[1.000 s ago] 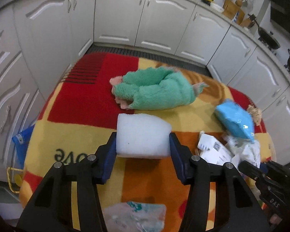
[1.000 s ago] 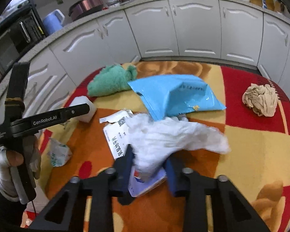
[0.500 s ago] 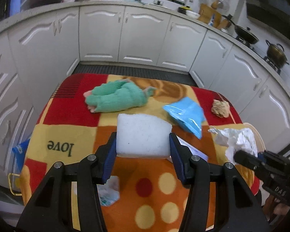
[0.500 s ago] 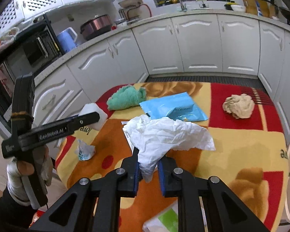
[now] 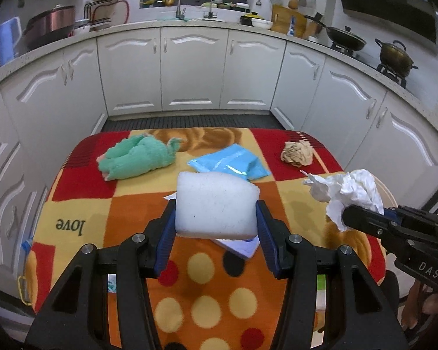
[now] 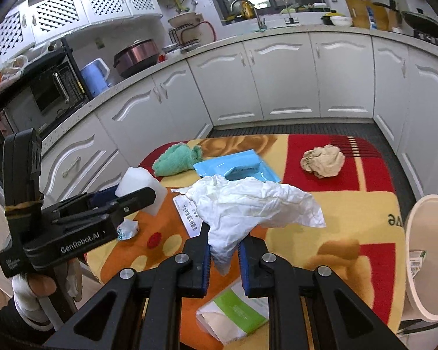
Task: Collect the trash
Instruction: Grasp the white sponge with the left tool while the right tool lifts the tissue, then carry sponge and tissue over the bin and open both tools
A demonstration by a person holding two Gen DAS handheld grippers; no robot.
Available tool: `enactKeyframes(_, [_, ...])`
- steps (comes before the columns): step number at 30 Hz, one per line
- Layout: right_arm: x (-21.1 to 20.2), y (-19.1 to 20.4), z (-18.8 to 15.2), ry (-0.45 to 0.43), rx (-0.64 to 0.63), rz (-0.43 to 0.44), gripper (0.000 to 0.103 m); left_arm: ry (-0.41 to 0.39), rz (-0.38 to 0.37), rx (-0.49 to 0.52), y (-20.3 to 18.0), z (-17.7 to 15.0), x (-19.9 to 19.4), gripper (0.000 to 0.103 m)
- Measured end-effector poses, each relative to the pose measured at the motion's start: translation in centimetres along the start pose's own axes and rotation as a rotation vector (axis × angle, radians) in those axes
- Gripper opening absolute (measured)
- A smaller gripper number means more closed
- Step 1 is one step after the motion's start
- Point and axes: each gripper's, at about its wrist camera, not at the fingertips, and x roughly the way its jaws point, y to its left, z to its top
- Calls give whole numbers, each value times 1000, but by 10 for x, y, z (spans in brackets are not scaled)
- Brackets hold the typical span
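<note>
Both hands were loaded, and the move to come turned on where the white bin (image 6: 426, 259) stood: off the right edge of the table (image 6: 365, 210), just past the blanket, its open rim close beside the right gripper (image 6: 224, 255). That gripper's jaws were clenched tight on a crumpled white tissue (image 6: 254, 204), which hung above the table's near right part, so it looked the nearer of the two to the bin and would likely need only a short swing to the right. The left gripper (image 5: 216, 227) had its jaws grasping a white foam block (image 5: 216, 204) by its two short ends, the block's long axis lying across the jaws, held over the near middle of the table; it would probably have to cross the whole width to reach the same bin. On the table lay a blue packet (image 5: 230, 164) and a green cloth (image 5: 137, 157) toward the far edge, and a tan paper wad (image 5: 297, 153) near the far right corner.
</note>
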Motion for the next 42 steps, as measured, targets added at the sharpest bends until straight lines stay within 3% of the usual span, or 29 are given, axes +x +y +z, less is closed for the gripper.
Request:
enactKeyframes(25, [-33, -27, -8, -34, 47, -49, 15, -15, -31, 88, -58, 3, 3, 50])
enactKeyframes(42, [-68, -102, -23, -54, 160, -163, 15, 15, -127, 190, -142, 14, 31, 50])
